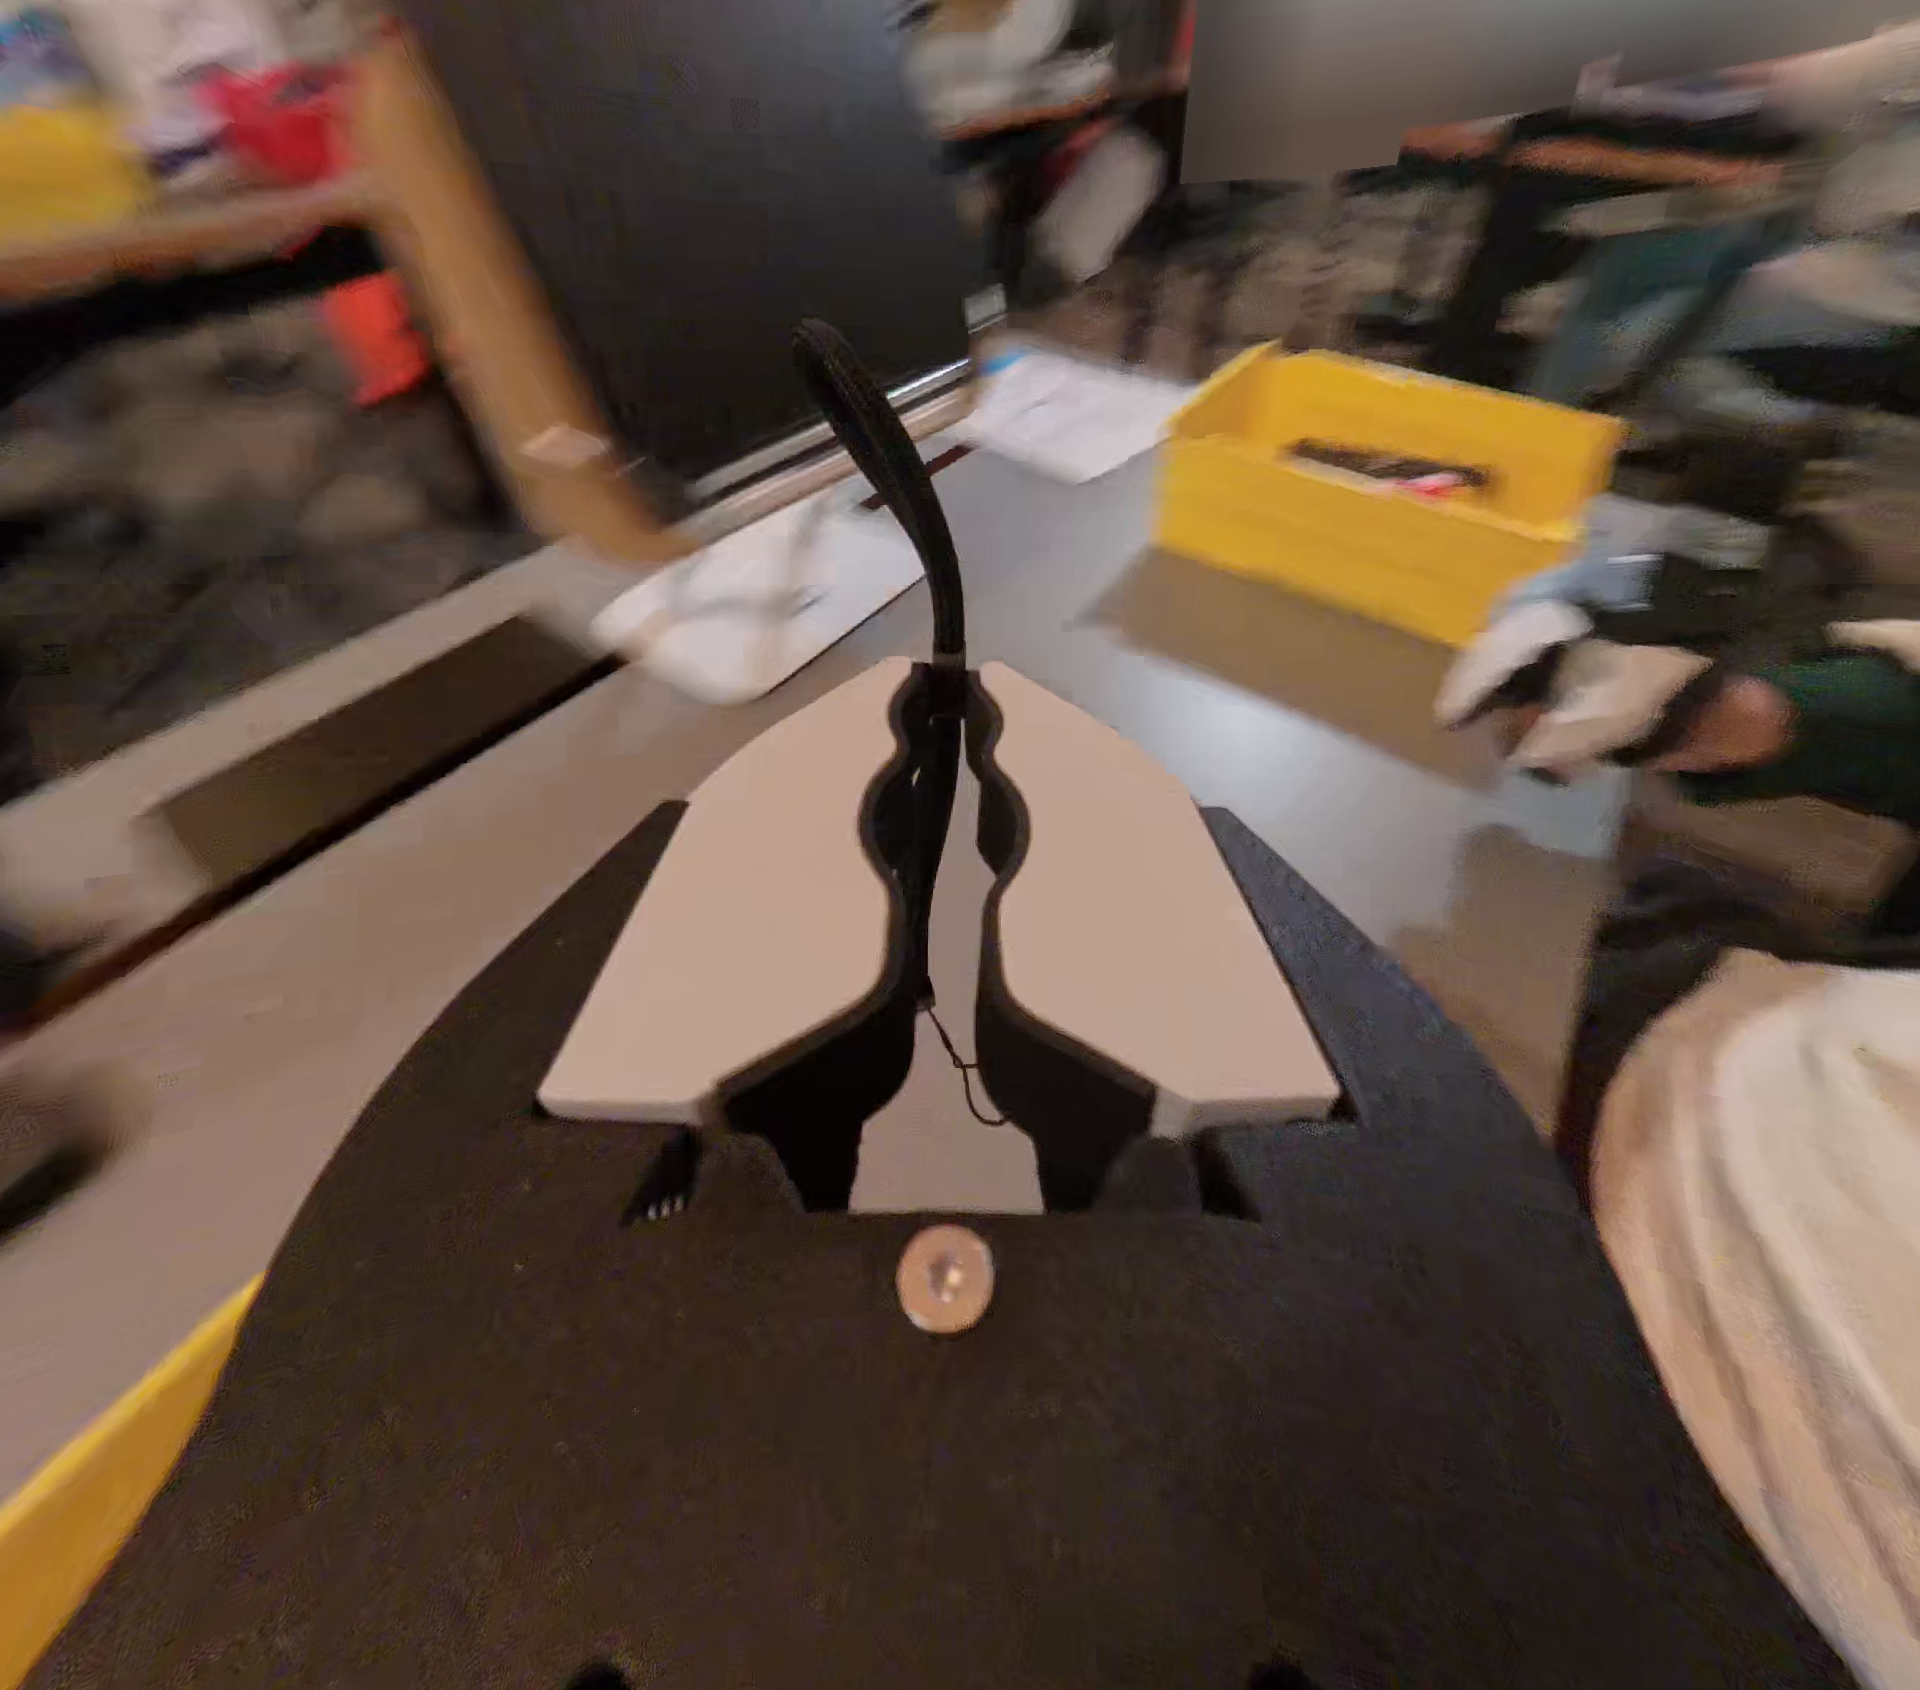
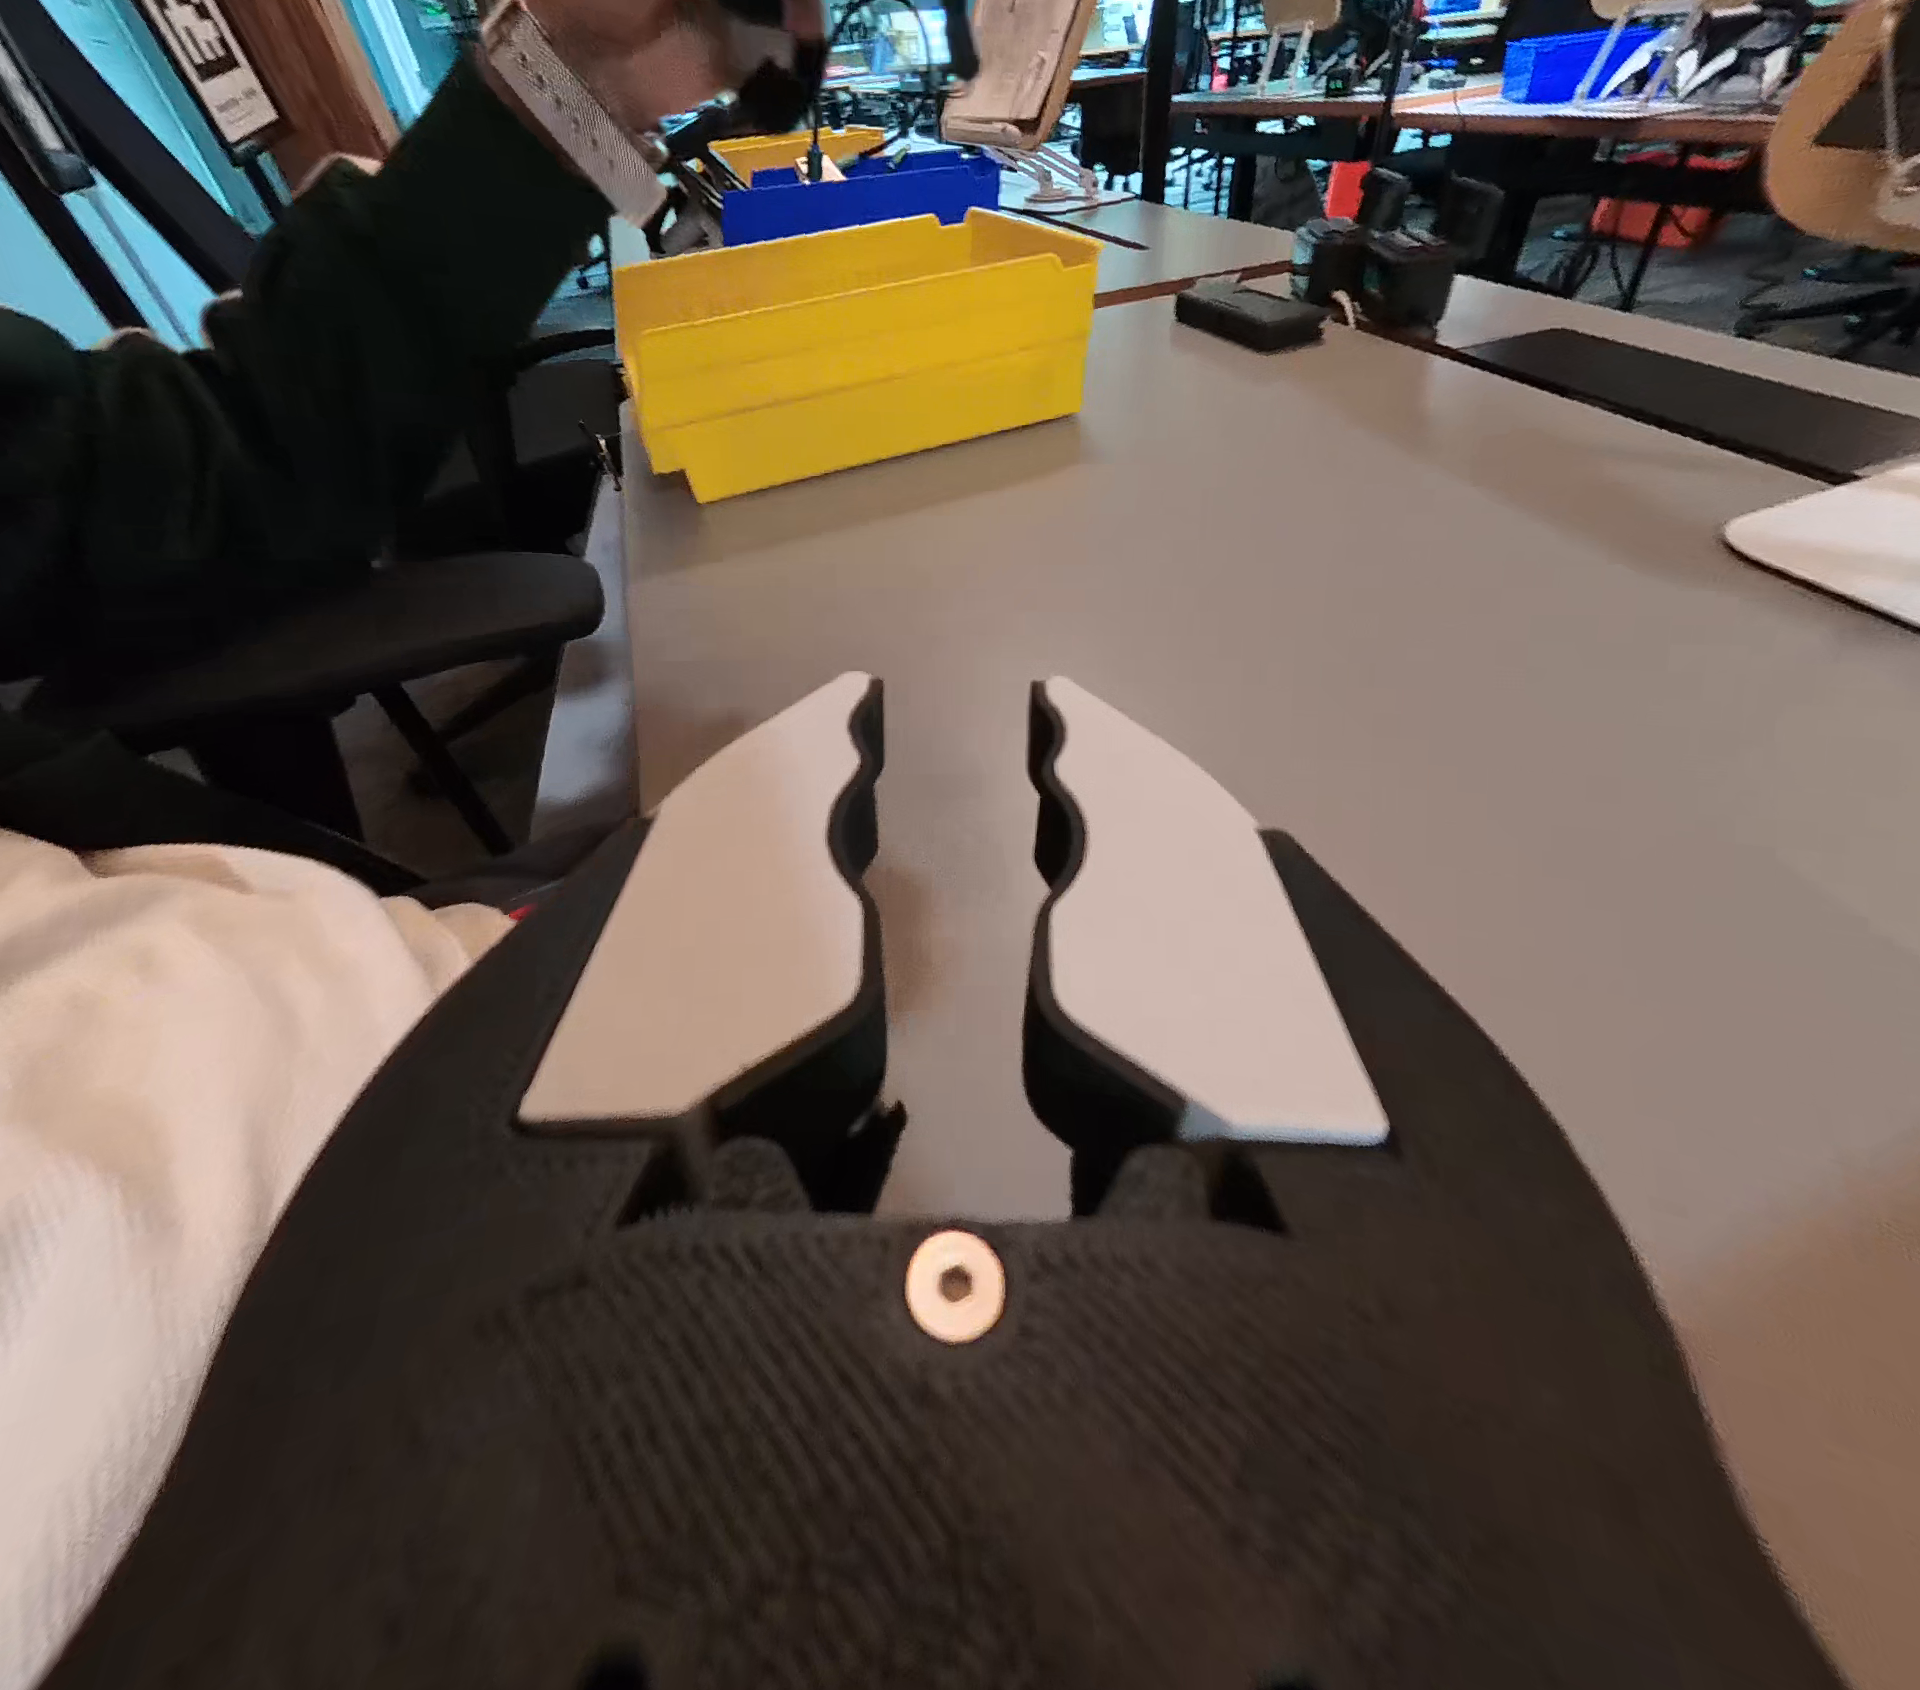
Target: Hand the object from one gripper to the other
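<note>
Left tool (image 1: 940, 674) clamped on black strap (image 1: 883, 477), strap sticking up past the tips; right tool (image 2: 956, 695) narrow gap, empty, low over grey surface (image 2: 1351, 601)

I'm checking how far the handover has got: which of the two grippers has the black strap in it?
The left gripper: its jaws are closed on the black strap, which sticks up past the fingertips. The right gripper is open, with only bare table between its fingers.

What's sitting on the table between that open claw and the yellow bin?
Nothing. In the right wrist view, only bare grey table runs from the open right gripper to the yellow bin.
</note>
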Available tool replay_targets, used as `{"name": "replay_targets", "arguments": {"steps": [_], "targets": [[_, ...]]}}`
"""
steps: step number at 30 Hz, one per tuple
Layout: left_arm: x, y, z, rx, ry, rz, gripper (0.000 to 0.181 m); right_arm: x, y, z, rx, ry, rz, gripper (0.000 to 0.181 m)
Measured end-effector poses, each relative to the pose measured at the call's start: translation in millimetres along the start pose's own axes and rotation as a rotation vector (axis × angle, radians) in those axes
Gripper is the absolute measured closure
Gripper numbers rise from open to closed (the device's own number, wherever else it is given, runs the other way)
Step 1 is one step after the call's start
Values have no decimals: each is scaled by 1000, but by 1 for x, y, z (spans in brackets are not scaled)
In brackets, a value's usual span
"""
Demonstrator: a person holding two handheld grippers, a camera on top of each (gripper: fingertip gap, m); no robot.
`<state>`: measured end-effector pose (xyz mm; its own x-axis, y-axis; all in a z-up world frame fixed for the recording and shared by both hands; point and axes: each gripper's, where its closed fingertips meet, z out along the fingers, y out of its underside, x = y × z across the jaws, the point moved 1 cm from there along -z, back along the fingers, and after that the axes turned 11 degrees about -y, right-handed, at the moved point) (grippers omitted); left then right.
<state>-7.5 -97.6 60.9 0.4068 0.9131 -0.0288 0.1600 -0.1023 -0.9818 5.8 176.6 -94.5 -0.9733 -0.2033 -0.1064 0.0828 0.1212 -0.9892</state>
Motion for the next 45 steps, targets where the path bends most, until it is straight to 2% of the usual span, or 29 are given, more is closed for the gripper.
{"name": "replay_targets", "arguments": {"steps": [3,7,10,15,24,27,32,37,38,41,45], "targets": [[95,-1,24,141,342,-45,176,-8,1,-2,7,-29,-35,154],[176,21,43,225,650,-237,177,-16,-17,-11,122,-69,-52,151],[215,51,60,185,772,-327,177,-21,-28,-16,204,-102,-37,148],[260,101,80,102,838,-303,177,-27,-34,-15,274,-158,41,142],[292,124,82,24,887,-235,177,-36,-40,-17,315,-207,101,142],[297,128,81,10,896,-197,177,-38,-41,-18,330,-227,123,150],[301,134,82,-11,901,-184,178,-41,-41,-20,325,-261,145,176],[298,134,84,-7,900,-204,177,-43,-43,-21,320,-255,124,177],[297,134,84,-7,895,-213,173,-44,-45,-22,324,-256,120,177],[294,132,88,-7,866,-242,143,-45,-48,-25,331,-255,110,177],[293,133,89,-3,848,-210,136,-45,-52,-30,339,-252,99,177]]}}
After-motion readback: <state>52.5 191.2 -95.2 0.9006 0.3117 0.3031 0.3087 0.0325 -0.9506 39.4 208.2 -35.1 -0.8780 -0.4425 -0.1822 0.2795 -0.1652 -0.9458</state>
